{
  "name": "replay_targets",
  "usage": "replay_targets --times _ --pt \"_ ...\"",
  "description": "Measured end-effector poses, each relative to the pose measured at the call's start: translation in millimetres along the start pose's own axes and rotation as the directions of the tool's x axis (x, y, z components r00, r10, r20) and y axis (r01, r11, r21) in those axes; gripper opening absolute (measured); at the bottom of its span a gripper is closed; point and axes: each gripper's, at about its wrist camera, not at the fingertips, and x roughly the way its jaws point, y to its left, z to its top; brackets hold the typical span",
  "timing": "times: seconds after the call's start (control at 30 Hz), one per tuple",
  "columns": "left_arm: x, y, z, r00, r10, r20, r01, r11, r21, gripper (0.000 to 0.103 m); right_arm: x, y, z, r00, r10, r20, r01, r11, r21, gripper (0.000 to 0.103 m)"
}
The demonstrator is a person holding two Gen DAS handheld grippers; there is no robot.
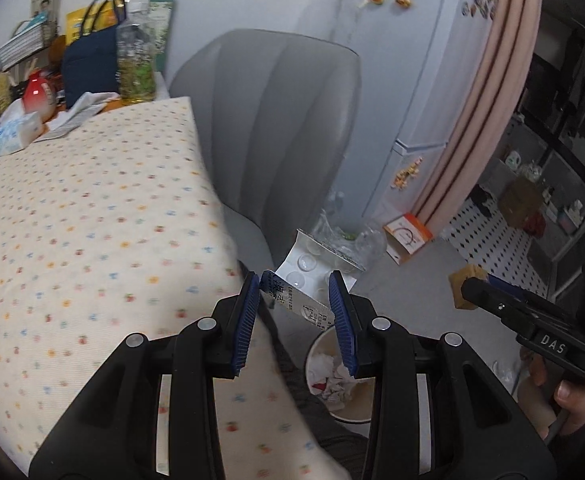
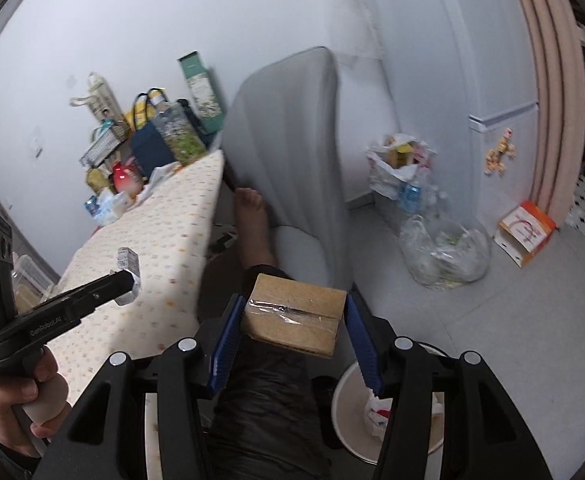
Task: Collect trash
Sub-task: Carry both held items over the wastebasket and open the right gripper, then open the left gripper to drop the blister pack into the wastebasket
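Note:
My left gripper (image 1: 294,285) is shut on an empty pill blister pack (image 1: 306,276), held in the air past the table edge above a white trash bin (image 1: 328,376) with crumpled tissues inside. My right gripper (image 2: 292,314) is shut on a small taped cardboard box (image 2: 294,314), held over my lap beside the same bin (image 2: 346,420). The right gripper with its box (image 1: 466,286) shows at the right of the left wrist view. The left gripper with the blister pack (image 2: 128,266) shows at the left of the right wrist view.
A table with a dotted cloth (image 1: 84,220) is on the left, with a tissue pack (image 1: 14,134), bottle (image 1: 134,64) and bags at its far end. A grey chair (image 1: 276,132), clear plastic bags (image 2: 444,252), an orange box (image 2: 526,232) and a fridge (image 1: 432,60) are ahead.

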Motion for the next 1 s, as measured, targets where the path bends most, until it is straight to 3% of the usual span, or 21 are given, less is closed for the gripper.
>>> replay_targets --times 0.07,0.43,0.67,0.73,0.77,0.8,1.0 --pt "7.5 -9.9 -0.2 1.000 -0.010 -0.016 0.011 1.000 0.013 0.036 -0.1 -15.5 -4.1 1.000 -0.011 -0.009 0.012 1.000 0.016 0.073" --pt "40.2 -69.0 -7.2 0.993 -0.067 -0.098 0.076 0.993 0.094 0.036 -20.9 -76.9 -15.2 0.997 -0.074 0.020 0.072 0.992 0.105 0.073" --pt "63.4 -109.1 -13.3 0.976 -0.127 -0.177 0.148 0.982 0.115 0.037 -43.7 -107.0 -16.8 0.992 -0.119 0.050 0.111 0.982 0.153 0.073" --pt "70.3 -120.4 -17.3 0.967 -0.151 -0.207 0.178 0.976 0.121 0.052 -49.5 -114.6 -16.5 0.990 -0.132 0.059 0.121 0.979 0.167 0.073" --pt "71.8 -124.1 -19.1 0.963 -0.161 -0.215 0.190 0.974 0.121 0.068 -52.6 -118.0 -16.9 0.988 -0.138 0.063 0.125 0.977 0.173 0.073" --pt "71.8 -127.0 -20.0 0.963 -0.165 -0.215 0.194 0.973 0.122 0.074 -55.0 -120.2 -17.0 0.988 -0.141 0.066 0.127 0.976 0.178 0.073" --pt "59.7 -116.7 -14.5 0.975 -0.134 -0.177 0.154 0.982 0.107 0.090 -57.7 -123.0 -16.6 0.989 -0.131 0.068 0.118 0.977 0.176 0.073"
